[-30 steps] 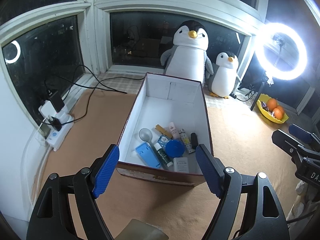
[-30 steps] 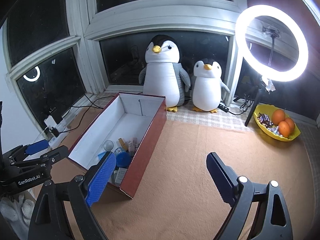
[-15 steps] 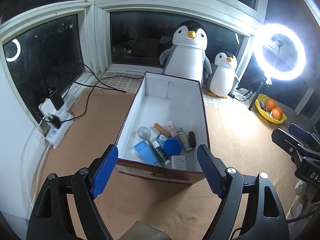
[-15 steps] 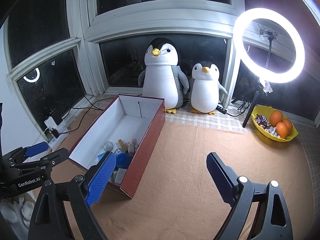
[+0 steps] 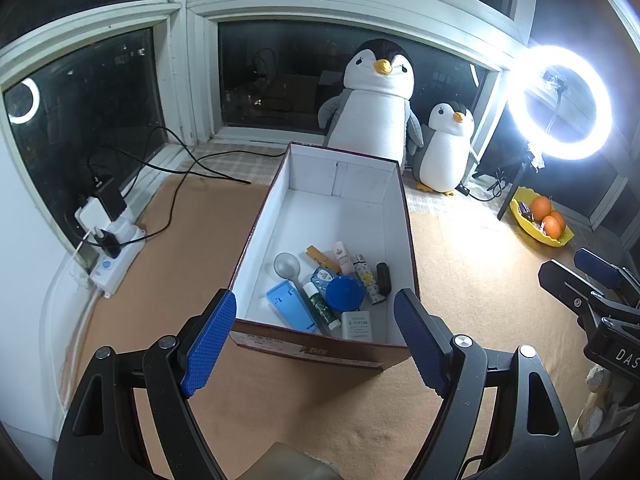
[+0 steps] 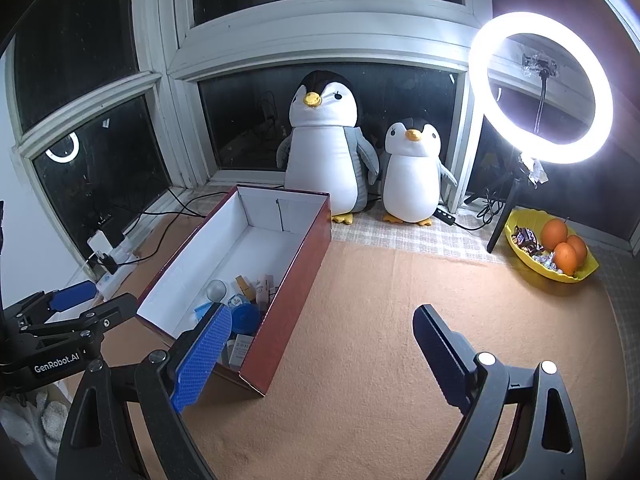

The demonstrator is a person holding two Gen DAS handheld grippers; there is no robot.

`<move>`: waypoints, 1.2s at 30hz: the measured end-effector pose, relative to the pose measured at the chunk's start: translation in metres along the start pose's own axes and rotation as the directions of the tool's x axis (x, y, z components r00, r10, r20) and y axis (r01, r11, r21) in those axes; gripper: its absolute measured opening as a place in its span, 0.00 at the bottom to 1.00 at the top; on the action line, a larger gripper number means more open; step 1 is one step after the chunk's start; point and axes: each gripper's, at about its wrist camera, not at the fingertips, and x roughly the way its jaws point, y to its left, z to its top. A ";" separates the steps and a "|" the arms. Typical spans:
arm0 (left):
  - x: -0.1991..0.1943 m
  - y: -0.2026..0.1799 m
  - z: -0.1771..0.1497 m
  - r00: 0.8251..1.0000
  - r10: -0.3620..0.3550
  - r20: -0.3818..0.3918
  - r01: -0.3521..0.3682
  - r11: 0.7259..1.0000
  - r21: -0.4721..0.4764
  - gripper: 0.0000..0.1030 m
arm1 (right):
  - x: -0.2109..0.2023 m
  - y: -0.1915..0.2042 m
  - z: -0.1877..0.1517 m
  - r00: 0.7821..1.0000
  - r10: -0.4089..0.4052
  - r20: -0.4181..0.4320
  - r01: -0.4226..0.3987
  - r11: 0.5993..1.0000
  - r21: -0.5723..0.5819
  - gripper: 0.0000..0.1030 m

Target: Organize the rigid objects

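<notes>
Both grippers hanging wide, holding nothing: left gripper [image 5: 314,336], right gripper [image 6: 320,356]. Small items [image 5: 332,288] lying clustered at box [image 5: 404,216] near end. Fitting either sorting inside pending or collecting done.

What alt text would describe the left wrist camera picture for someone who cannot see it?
An open, empty blue-padded black claw hovers before a long red cardboard box with white inside, whose near end holds small toiletries, including a round blue lid. Behind sit two plush penguins and a glowing ring light.
</notes>
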 end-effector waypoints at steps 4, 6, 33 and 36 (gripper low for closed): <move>0.000 0.000 0.000 1.000 0.000 -0.002 0.000 1.000 -0.001 0.79 | 0.001 0.000 0.000 1.000 0.001 -0.002 -0.001 1.000 0.001 0.87; 0.000 0.000 0.001 1.000 0.001 0.000 -0.001 1.000 0.000 0.79 | 0.001 0.000 -0.001 1.000 0.000 -0.002 0.000 1.000 0.003 0.87; 0.000 -0.001 0.000 1.000 0.001 0.003 -0.001 1.000 0.002 0.79 | 0.007 0.001 -0.006 1.000 -0.001 -0.017 0.001 1.000 0.013 0.87; -0.001 0.001 0.001 1.000 0.013 0.024 -0.013 1.000 0.009 0.79 | 0.007 0.001 -0.006 1.000 -0.001 -0.017 0.001 1.000 0.014 0.87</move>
